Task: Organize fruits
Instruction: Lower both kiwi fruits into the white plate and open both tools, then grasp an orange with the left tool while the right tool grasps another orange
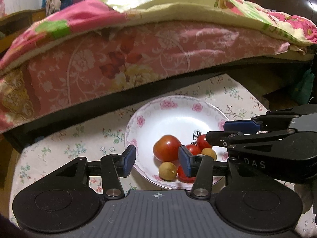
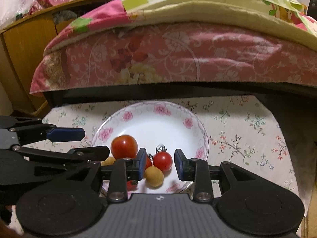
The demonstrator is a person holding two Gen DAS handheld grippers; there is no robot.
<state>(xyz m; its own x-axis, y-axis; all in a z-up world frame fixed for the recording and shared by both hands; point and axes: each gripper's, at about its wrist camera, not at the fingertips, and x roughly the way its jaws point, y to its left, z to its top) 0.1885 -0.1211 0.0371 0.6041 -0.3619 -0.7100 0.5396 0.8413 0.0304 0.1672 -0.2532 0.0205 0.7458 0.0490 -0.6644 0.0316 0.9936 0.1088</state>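
- All the fruit sits together in the bowl (image 1: 138, 123) on the flowered cloth (image 1: 59, 144), which suggests the gathering is largely done: a big tomato (image 1: 166, 147), cherry tomatoes (image 1: 204, 141) and two tan round fruits, one of them (image 1: 167, 171) near the front rim.
- The left gripper (image 1: 157, 160) hangs over the bowl's near rim, its jaws parted and nothing between the pads; the big tomato lies just beyond the gap, in the bowl, not held.
- The right gripper (image 2: 159, 163) points down at the bowl's right half, its jaws apart and gripping nothing; a stemmed cherry tomato (image 2: 162, 161) and a tan fruit (image 2: 154, 176) show in the gap but rest in the bowl below.
- Both grippers crowd the same bowl from either side, tips close together, likely having let go of fruit there.
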